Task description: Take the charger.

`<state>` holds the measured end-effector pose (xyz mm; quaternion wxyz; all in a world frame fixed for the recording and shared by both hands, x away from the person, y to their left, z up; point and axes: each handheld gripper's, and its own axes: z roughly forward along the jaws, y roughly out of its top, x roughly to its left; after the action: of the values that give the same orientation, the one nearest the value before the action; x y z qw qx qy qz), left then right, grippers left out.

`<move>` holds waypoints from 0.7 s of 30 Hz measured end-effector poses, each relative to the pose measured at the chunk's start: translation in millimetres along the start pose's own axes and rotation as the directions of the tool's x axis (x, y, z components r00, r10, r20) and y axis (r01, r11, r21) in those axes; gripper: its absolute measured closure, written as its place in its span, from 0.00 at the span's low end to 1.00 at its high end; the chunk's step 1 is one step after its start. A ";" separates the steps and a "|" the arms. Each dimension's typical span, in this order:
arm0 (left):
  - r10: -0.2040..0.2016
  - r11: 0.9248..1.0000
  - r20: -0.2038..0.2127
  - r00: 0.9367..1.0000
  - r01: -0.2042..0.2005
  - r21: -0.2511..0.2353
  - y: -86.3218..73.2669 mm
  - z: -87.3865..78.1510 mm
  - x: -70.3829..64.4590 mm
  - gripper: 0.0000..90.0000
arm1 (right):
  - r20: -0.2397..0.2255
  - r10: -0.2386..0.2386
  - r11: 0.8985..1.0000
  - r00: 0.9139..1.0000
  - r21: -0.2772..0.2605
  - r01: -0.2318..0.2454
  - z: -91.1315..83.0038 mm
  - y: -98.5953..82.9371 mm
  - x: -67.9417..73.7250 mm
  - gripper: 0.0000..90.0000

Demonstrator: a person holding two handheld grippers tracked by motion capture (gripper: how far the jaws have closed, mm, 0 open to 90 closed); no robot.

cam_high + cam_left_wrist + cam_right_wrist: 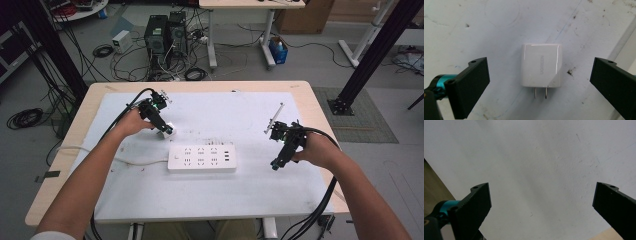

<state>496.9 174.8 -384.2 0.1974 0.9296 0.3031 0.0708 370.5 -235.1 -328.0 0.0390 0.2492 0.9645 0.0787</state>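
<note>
Left gripper [540, 82]: jaws spread wide astride the white charger [541, 65], not touching.
Charger: flat, prongs toward camera.
Right gripper [541, 207]: wide open, empty.

1. We see a wooden table [312, 107] carrying a scuffed white mat [240, 112].
2. We find a white power strip [202, 158] lying on the mat near its middle.
3. We spot a white charger plug [541, 65] lying flat on the mat, prongs showing.
</note>
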 end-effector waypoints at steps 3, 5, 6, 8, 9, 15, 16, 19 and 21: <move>0.004 1.000 0.004 1.000 -0.004 0.007 0.4 5.0 1.0 0.03 | -0.001 0.003 1.000 1.000 0.001 -0.003 0.2 0.8 0.4 0.01; -0.003 1.000 0.007 1.000 0.003 0.018 -0.5 11.5 2.2 0.03 | 0.001 -0.013 1.000 1.000 0.003 0.013 1.2 0.9 -0.3 0.01; -0.006 1.000 0.008 1.000 0.006 0.017 -1.3 13.9 2.6 0.03 | 0.001 -0.013 1.000 1.000 0.006 0.013 1.4 1.1 -0.3 0.01; -0.004 1.000 0.015 1.000 0.003 0.022 -3.0 16.0 3.7 0.05 | 0.000 -0.008 1.000 1.000 0.008 0.008 1.9 1.3 0.1 0.01; 0.006 1.000 0.019 1.000 -0.006 0.020 -4.3 16.9 4.9 0.09 | -0.004 -0.004 1.000 1.000 0.011 0.004 2.0 1.3 0.7 0.01; -0.027 0.999 0.027 0.999 0.025 0.044 -8.5 26.8 8.9 0.14 | -0.007 -0.008 1.000 1.000 0.014 0.008 4.1 1.5 -0.3 0.01; -0.030 0.999 0.029 0.999 0.029 0.043 -9.2 28.2 9.4 0.17 | -0.007 -0.011 1.000 1.000 0.004 0.011 5.0 1.6 0.0 0.01; -0.038 0.998 0.038 0.999 0.036 0.054 -10.7 32.2 10.1 0.22 | -0.009 -0.011 1.000 1.000 0.003 0.011 5.5 1.7 0.6 0.01; -0.035 0.998 0.036 0.999 0.033 0.049 -11.7 31.8 11.2 0.24 | -0.009 -0.015 1.000 1.000 0.008 0.015 5.5 1.6 0.2 0.01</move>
<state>507.6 179.8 -417.9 0.1814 0.9300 0.3168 0.0428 371.7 -232.9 -333.2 0.0344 0.2419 0.9667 0.0755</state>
